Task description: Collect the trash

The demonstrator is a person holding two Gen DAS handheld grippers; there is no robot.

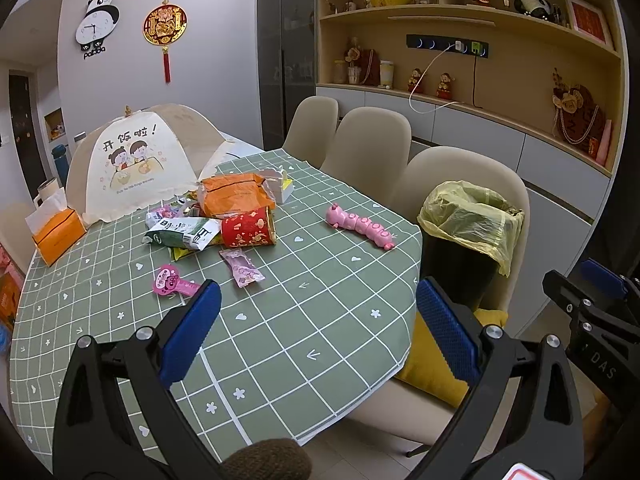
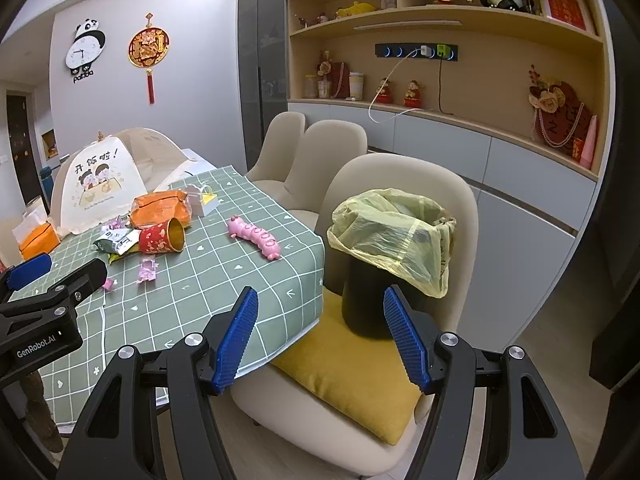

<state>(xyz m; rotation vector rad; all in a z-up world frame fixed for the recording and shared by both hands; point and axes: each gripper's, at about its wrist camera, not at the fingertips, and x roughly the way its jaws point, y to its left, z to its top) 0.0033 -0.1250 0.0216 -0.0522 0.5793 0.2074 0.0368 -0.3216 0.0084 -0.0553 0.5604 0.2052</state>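
Note:
A pile of trash lies on the green checked tablecloth point(image 1: 280, 320): an orange wrapper point(image 1: 234, 194), a red paper cup point(image 1: 248, 228) on its side, a green-white packet point(image 1: 184, 234), a pink wrapper point(image 1: 242, 268) and a pink tag point(image 1: 170, 280). A black bin with a yellow bag point(image 1: 472, 220) stands on the near chair, also in the right wrist view point(image 2: 396, 232). My left gripper point(image 1: 316, 320) is open and empty above the table's near edge. My right gripper point(image 2: 320, 328) is open and empty, in front of the bin.
A pink caterpillar toy point(image 1: 360, 226) lies near the table's right edge. A mesh food cover point(image 1: 140, 160) and an orange tissue box point(image 1: 56, 236) stand at the far left. A yellow cushion point(image 2: 344, 376) lies under the bin. Beige chairs point(image 1: 368, 140) line the table's right side.

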